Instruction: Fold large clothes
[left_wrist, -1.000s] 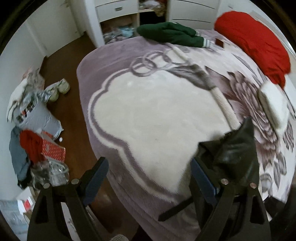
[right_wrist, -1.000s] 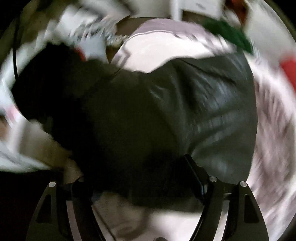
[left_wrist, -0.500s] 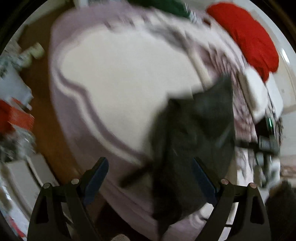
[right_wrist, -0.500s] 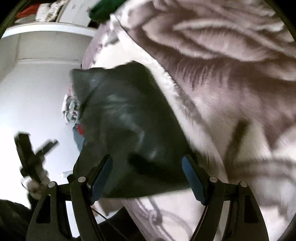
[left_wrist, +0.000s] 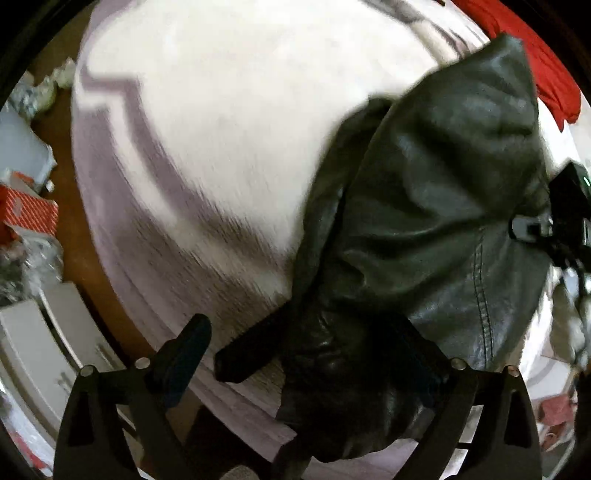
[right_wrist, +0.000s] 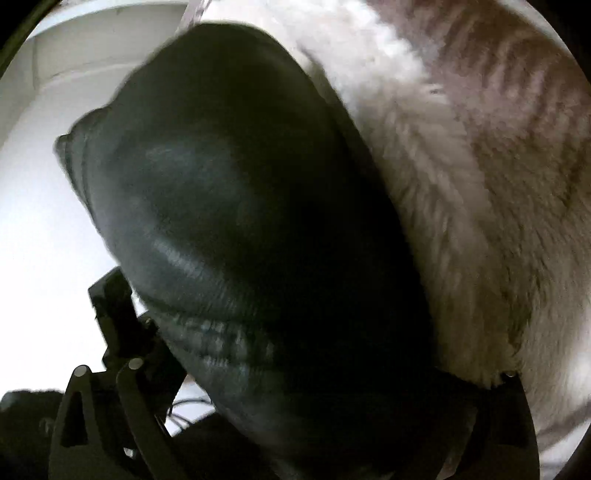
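Plush mauve-and-cream patterned blanket (left_wrist: 229, 122) covers the bed, with brown wooden floor (left_wrist: 92, 258) and scattered clutter along its left edge and a red cushion (left_wrist: 546, 70) at the far right. On the blanket's near right part lies the black leather garment (left_wrist: 424, 229), bunched and creased, glossy, with a stitched seam; its long axis runs from the near bed edge up toward the far right. The left gripper (left_wrist: 310, 354) has just been opening, its jaws wide apart, with the garment's lower end lying between them. The right gripper (right_wrist: 295, 387), also just opening, stands wide around the garment (right_wrist: 240, 221); whether its pads touch cannot be told.
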